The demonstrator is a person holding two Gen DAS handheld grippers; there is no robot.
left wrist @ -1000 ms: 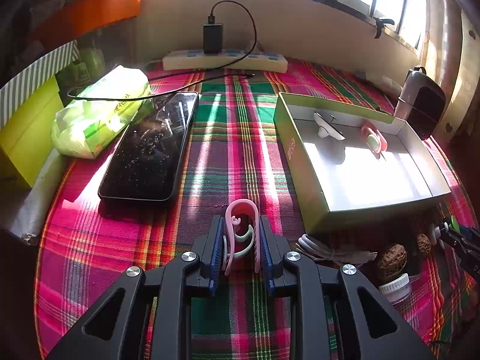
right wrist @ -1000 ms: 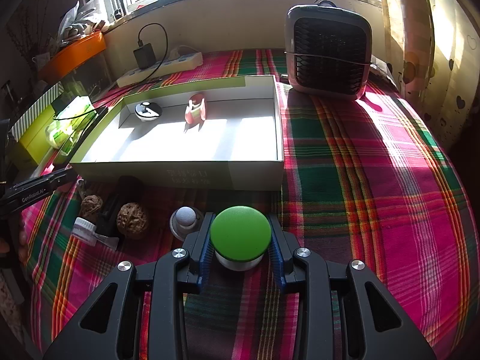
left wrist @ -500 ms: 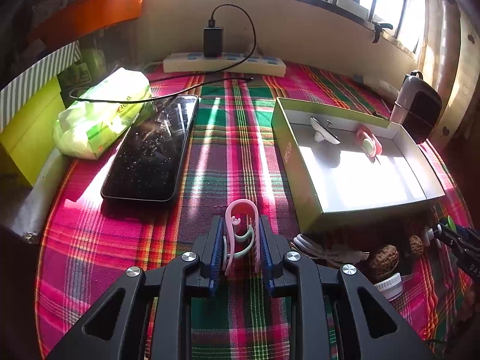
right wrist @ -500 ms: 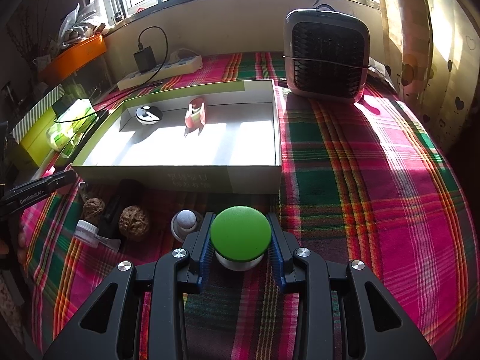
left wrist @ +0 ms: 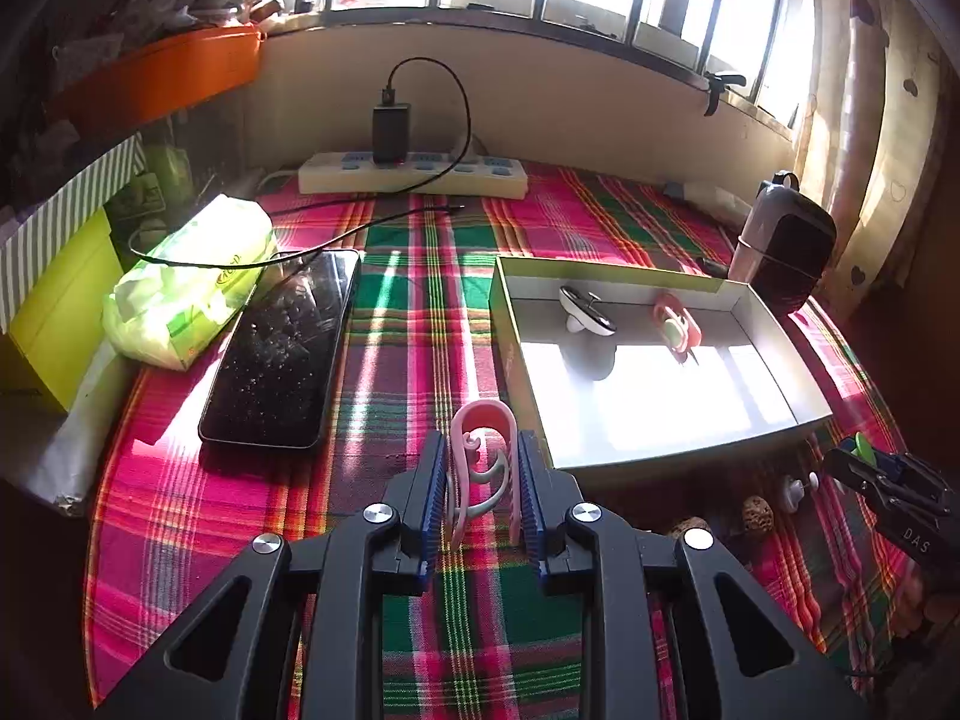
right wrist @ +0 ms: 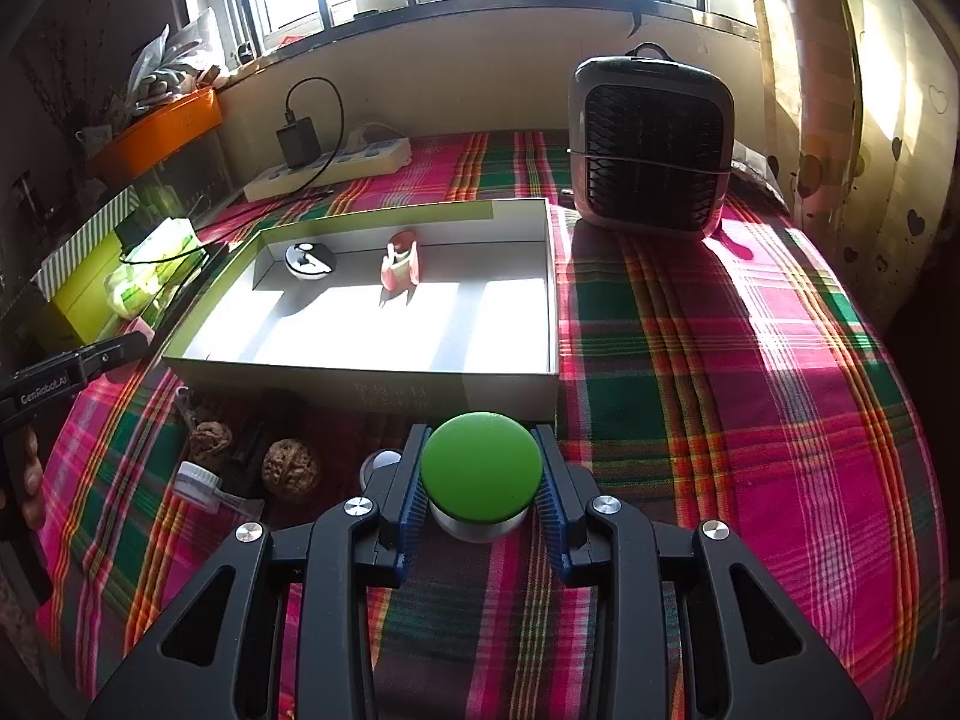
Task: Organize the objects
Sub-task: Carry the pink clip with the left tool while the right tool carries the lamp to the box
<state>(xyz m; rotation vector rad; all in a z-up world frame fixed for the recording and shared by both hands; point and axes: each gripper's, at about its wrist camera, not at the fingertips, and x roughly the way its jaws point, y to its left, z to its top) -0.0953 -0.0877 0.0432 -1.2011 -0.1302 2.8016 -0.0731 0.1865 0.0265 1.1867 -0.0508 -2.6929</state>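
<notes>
My left gripper (left wrist: 482, 462) is shut on a pink clip (left wrist: 483, 456) and holds it above the plaid cloth, just left of the green-walled box (left wrist: 510, 324). My right gripper (right wrist: 481, 468) is shut on a green-capped container (right wrist: 480, 477), held in front of the box's near wall (right wrist: 372, 390). Inside the box lie a black-and-white round item (right wrist: 309, 260) and a red clip (right wrist: 401, 267). The right gripper also shows at the right edge of the left wrist view (left wrist: 888, 486).
A phone (left wrist: 282, 354), a tissue pack (left wrist: 186, 282), a power strip (left wrist: 414, 177) with a charger and a yellow-green box (left wrist: 60, 300) are to the left. Walnuts (right wrist: 291, 468), a small white cap (right wrist: 195, 477) and a knob lie before the box. A fan heater (right wrist: 651, 150) stands at the back right.
Both grippers have risen and pulled back a little with their loads, so the box looks smaller and farther. The grips are unchanged.
</notes>
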